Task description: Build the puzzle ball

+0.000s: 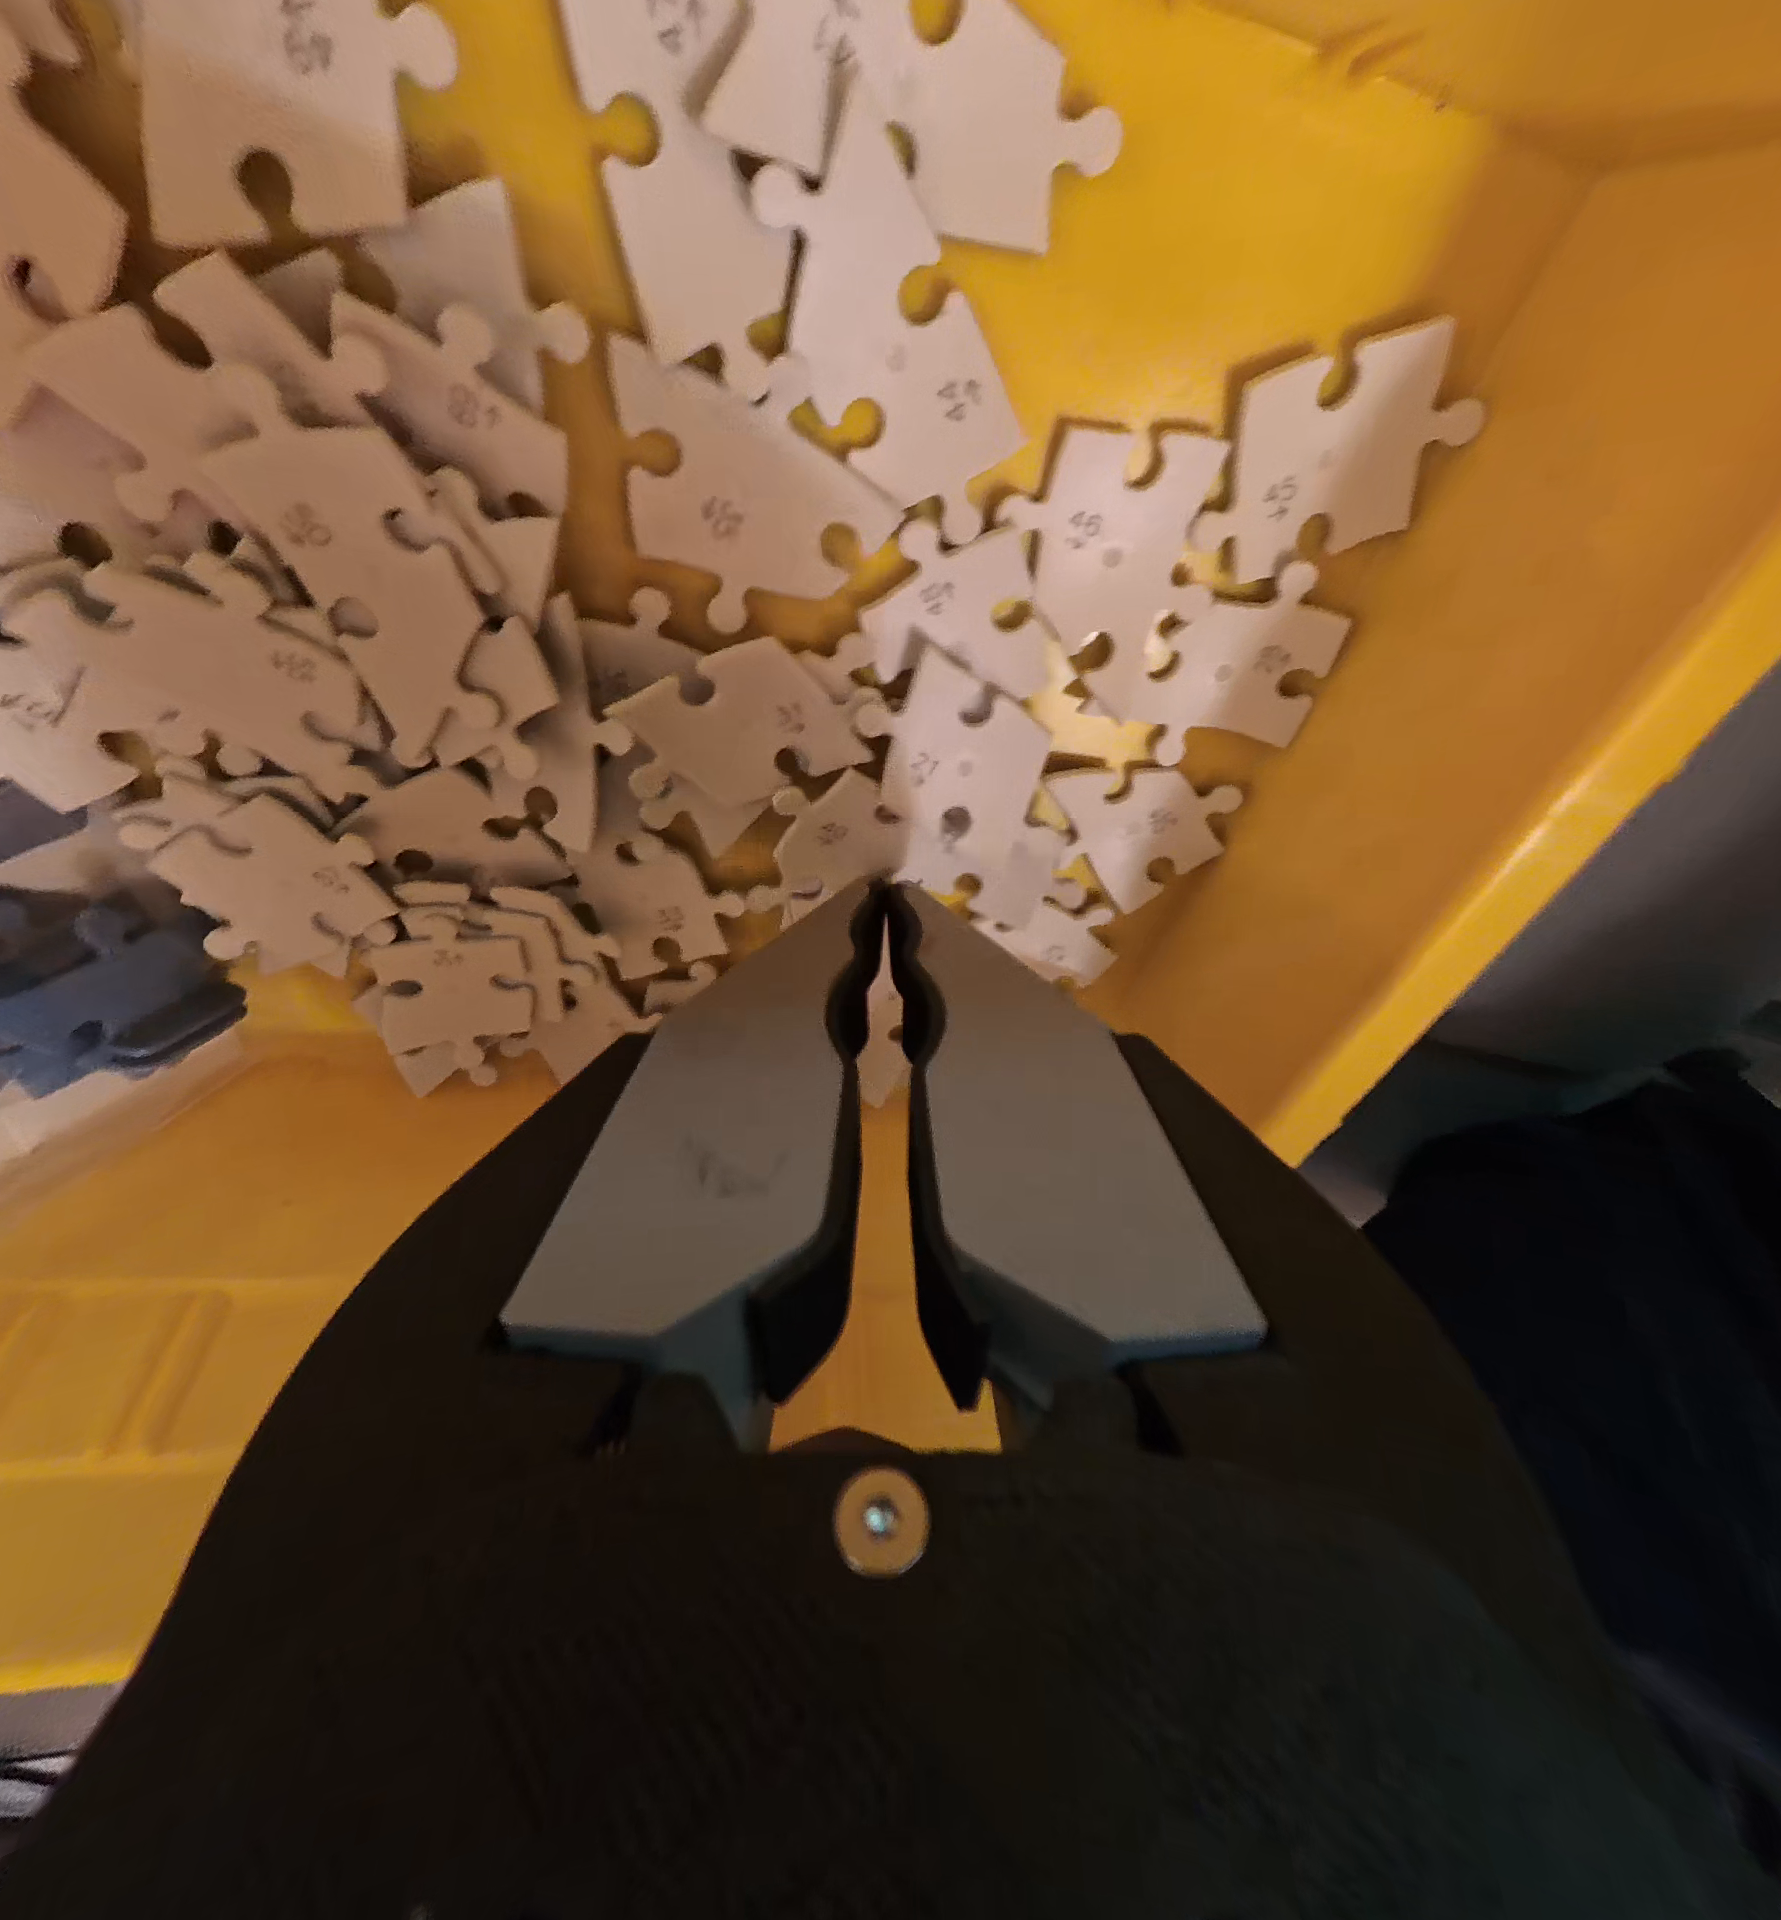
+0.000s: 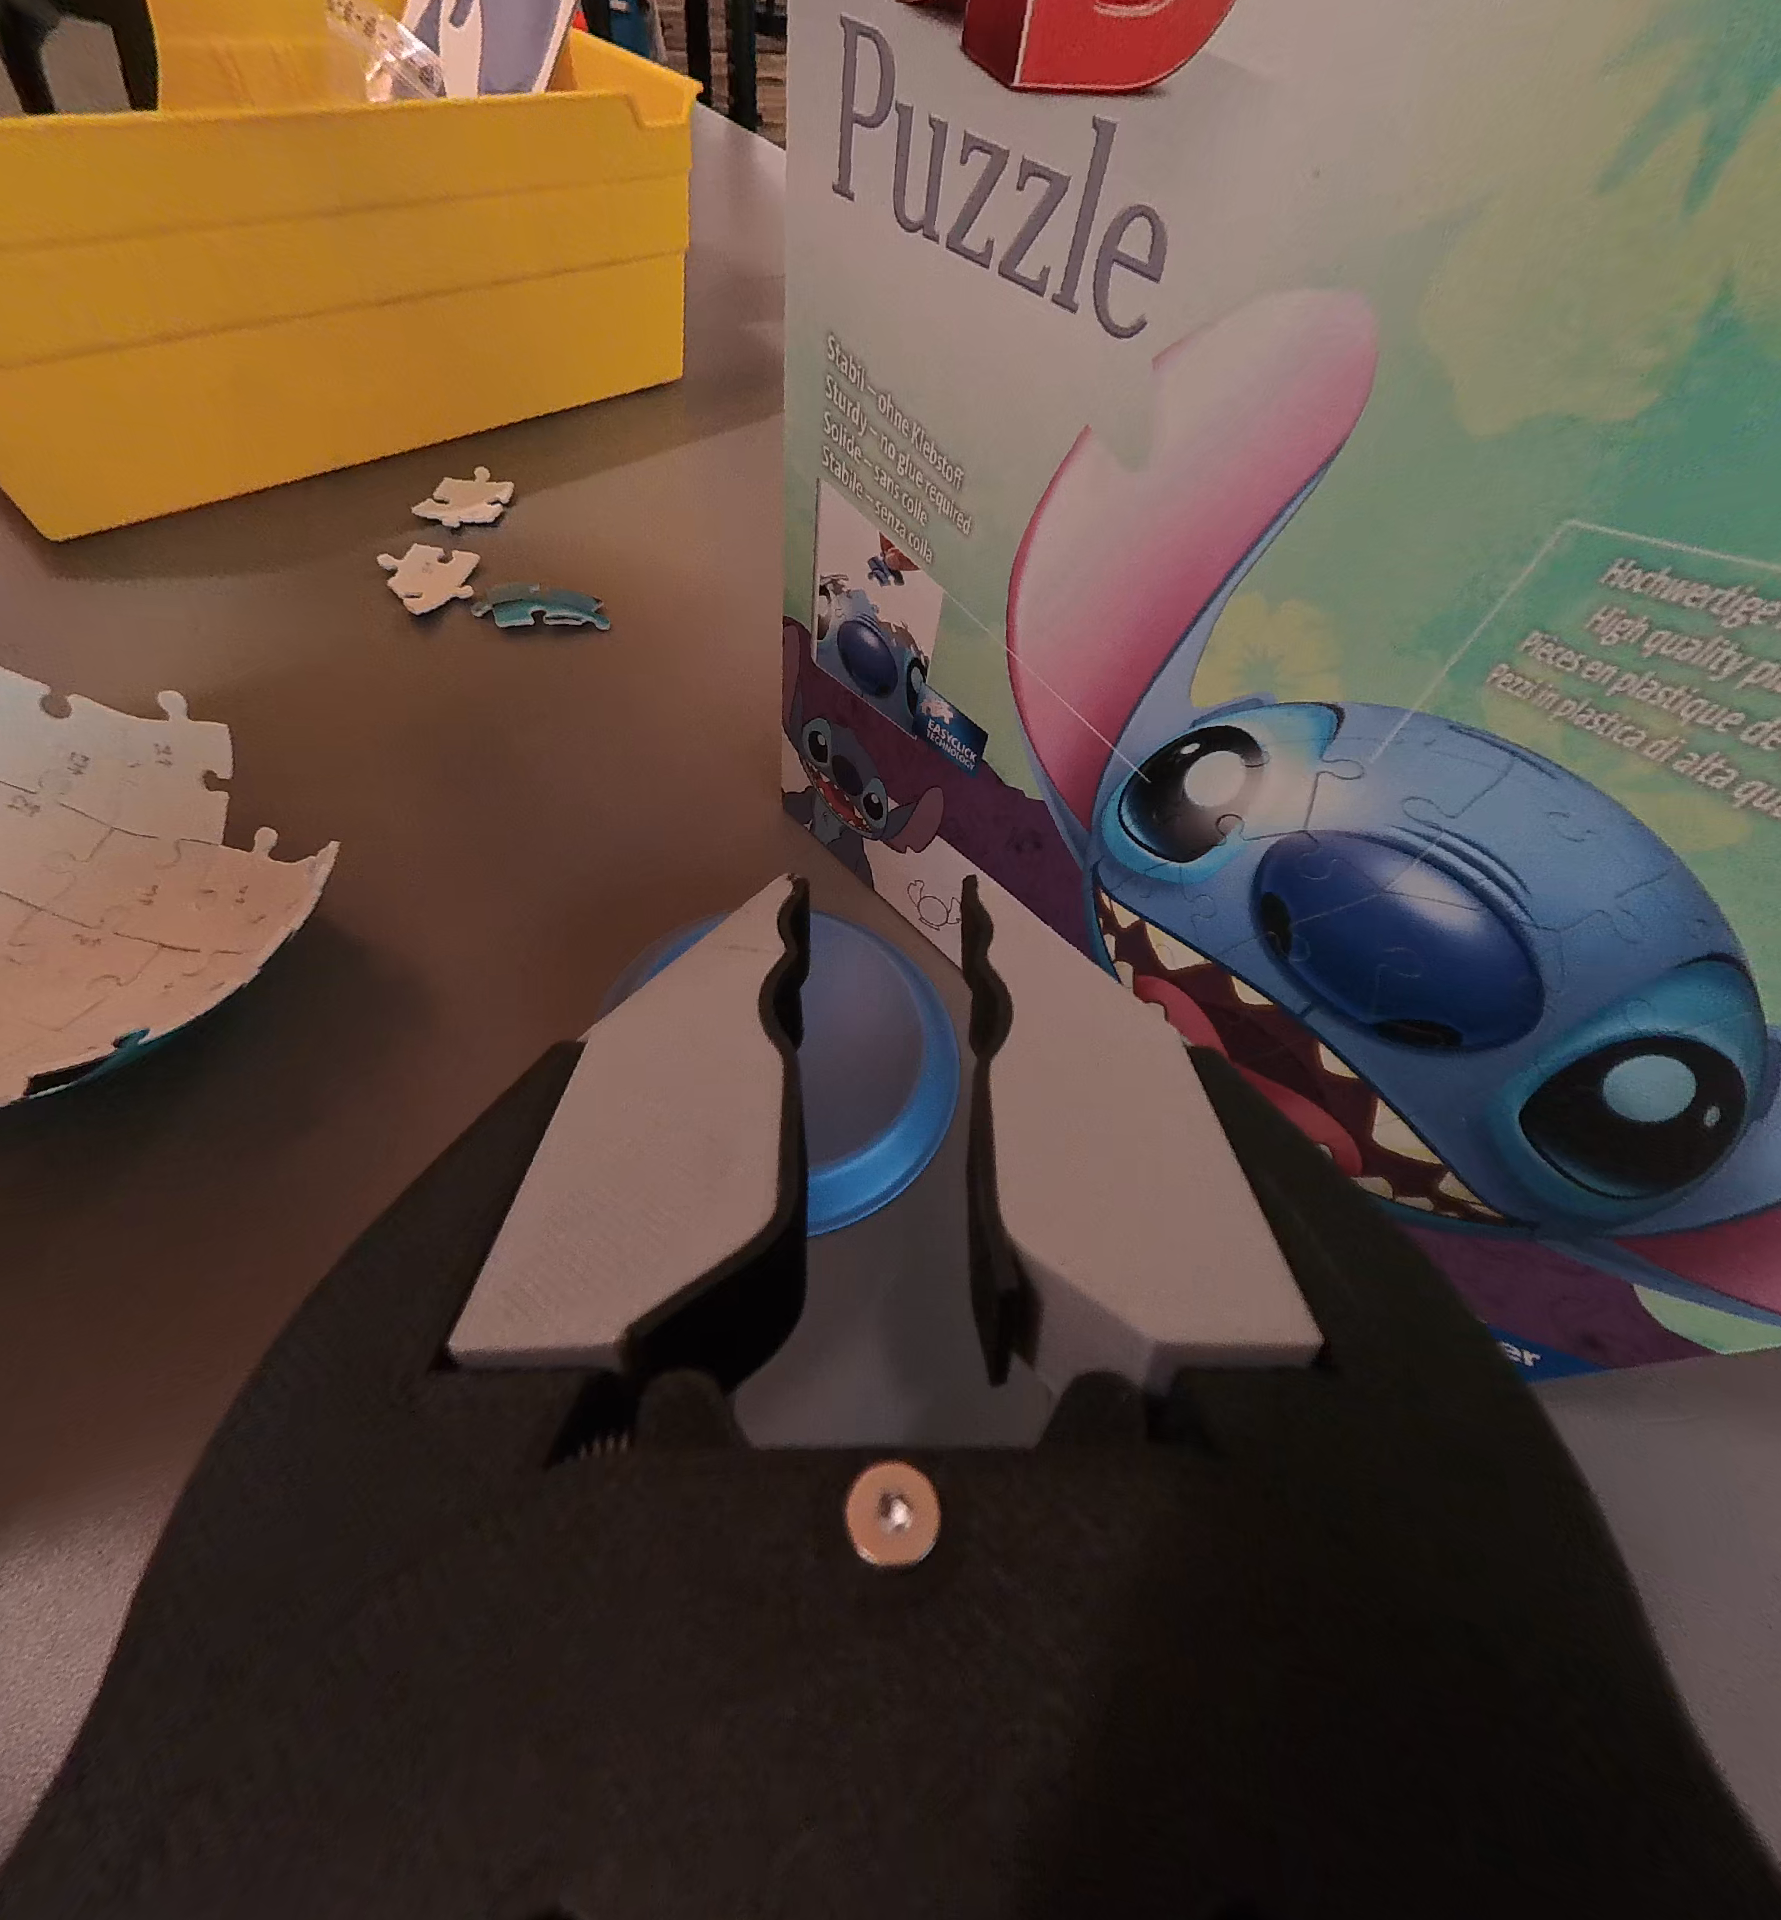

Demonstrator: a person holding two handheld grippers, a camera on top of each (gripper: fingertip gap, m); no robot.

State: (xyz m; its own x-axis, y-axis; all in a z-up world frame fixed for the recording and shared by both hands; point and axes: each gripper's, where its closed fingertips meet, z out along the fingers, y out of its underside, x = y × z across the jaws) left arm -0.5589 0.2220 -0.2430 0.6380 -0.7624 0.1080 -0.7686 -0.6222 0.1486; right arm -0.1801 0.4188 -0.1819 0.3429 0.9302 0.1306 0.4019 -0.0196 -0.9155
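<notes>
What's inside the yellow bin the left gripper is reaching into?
The yellow bin holds a heap of loose puzzle pieces, mostly white backs up. The left gripper is shut at the heap's edge; pieces underneath are hidden.

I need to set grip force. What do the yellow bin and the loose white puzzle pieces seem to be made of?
The yellow bin looks like moulded plastic, smooth and slightly glossy: its rim and ribs are rounded. The loose white puzzle pieces look like thin rigid plastic with a matte pale back, though thick card cannot be ruled out; several seem slightly curved.
</notes>
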